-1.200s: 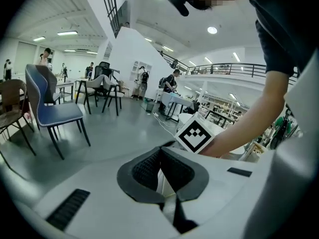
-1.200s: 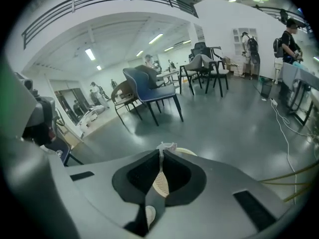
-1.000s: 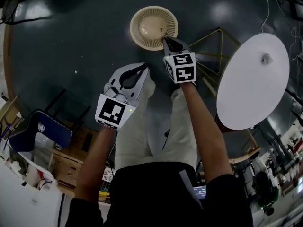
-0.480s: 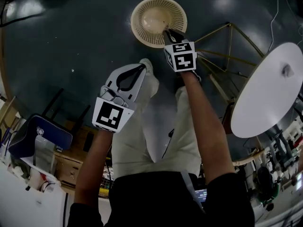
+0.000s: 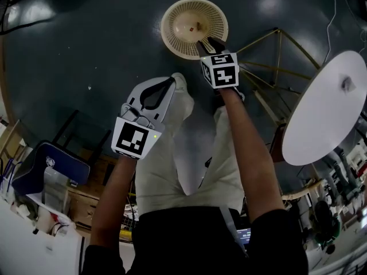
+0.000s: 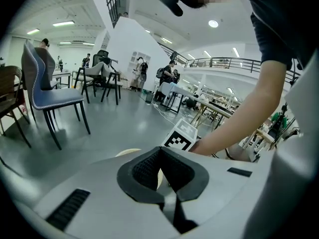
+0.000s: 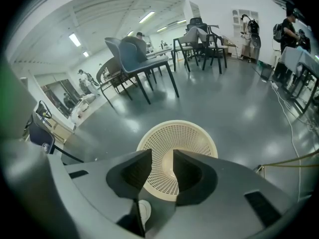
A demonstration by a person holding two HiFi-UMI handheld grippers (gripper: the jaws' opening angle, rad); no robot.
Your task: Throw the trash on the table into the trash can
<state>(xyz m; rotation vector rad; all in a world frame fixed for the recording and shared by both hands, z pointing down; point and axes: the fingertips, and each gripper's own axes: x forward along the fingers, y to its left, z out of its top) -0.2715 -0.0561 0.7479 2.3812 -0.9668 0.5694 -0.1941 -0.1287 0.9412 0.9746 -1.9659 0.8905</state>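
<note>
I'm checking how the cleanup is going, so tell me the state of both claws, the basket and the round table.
Left claw, shut, nothing in it.
Right claw, open and aimed down at the basket; its jaws have just been opening, with nothing between them.
Basket, upright on the floor, mouth open.
Round table, standing, one small thing on top.
</note>
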